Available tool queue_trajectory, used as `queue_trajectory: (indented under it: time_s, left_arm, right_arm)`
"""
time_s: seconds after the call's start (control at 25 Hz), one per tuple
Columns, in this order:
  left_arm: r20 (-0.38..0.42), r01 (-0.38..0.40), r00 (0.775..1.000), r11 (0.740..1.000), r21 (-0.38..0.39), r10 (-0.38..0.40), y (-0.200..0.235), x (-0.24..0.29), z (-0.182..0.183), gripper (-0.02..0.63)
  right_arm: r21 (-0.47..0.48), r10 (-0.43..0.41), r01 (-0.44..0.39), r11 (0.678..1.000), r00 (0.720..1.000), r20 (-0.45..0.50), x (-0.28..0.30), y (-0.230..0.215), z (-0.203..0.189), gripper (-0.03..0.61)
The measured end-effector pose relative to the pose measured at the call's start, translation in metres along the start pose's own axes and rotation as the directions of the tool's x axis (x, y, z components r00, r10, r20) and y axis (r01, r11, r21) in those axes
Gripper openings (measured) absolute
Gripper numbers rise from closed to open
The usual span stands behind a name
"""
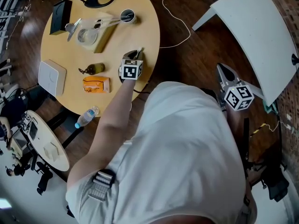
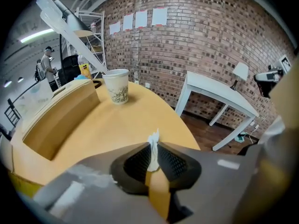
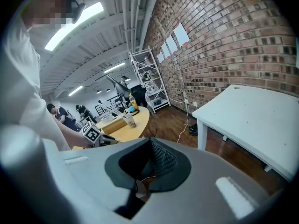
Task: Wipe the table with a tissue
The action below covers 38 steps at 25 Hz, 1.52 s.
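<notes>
One tissue (image 2: pixel 153 149), one paper cup (image 2: pixel 116 87).

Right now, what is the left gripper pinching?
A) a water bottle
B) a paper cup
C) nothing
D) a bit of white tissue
D: the left gripper has a white tissue scrap squeezed between its jaws, as its own view shows.

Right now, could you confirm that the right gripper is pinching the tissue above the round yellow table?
Not quite: it is the left gripper that is pinching the tissue above the round yellow table, as the left gripper view shows. The right gripper is shut on nothing, away from the table.
</notes>
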<state>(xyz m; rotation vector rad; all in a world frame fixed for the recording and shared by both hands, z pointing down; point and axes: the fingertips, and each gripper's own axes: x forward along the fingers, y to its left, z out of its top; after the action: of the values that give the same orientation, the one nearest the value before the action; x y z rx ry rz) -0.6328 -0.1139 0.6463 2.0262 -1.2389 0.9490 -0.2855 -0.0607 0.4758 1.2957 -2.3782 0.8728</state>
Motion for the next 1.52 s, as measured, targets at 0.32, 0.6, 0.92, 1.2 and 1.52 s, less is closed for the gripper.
queue_trajectory:
  time_s: [0.32,0.6,0.92,1.2,1.52]
  left_arm:
    - [0.199,0.177,0.961,0.981,0.084,-0.191,-0.078,-0.026,0.051,0.049]
    - [0.293,0.318,0.889,0.935,0.155,-0.351,-0.145,-0.036,0.109,0.051]
    - [0.298,0.462,0.807,0.859,0.219,-0.51,-0.216,-0.029,0.154,0.049]
    - [0.237,0.502,0.788,0.815,0.288,-0.569,-0.302,-0.01,0.183,0.049]
    - [0.203,0.528,0.775,0.79,0.313,-0.598,-0.39,0.017,0.222,0.051]
  right_arm:
    - [0.01,-0.011,0.01,1.0,0.999,0.039,0.0,0.001,0.002,0.008]
    - [0.035,-0.004,0.001,0.999,0.996,0.086,-0.003,0.0,0.01,0.008]
    - [0.041,-0.069,0.064,0.997,0.989,0.135,-0.031,-0.023,0.004,0.008]
    - [0.075,-0.11,0.099,0.992,0.983,0.15,-0.077,-0.075,0.004,0.008]
    - [0.083,-0.142,0.129,0.988,0.973,0.18,-0.127,-0.148,0.019,0.008]
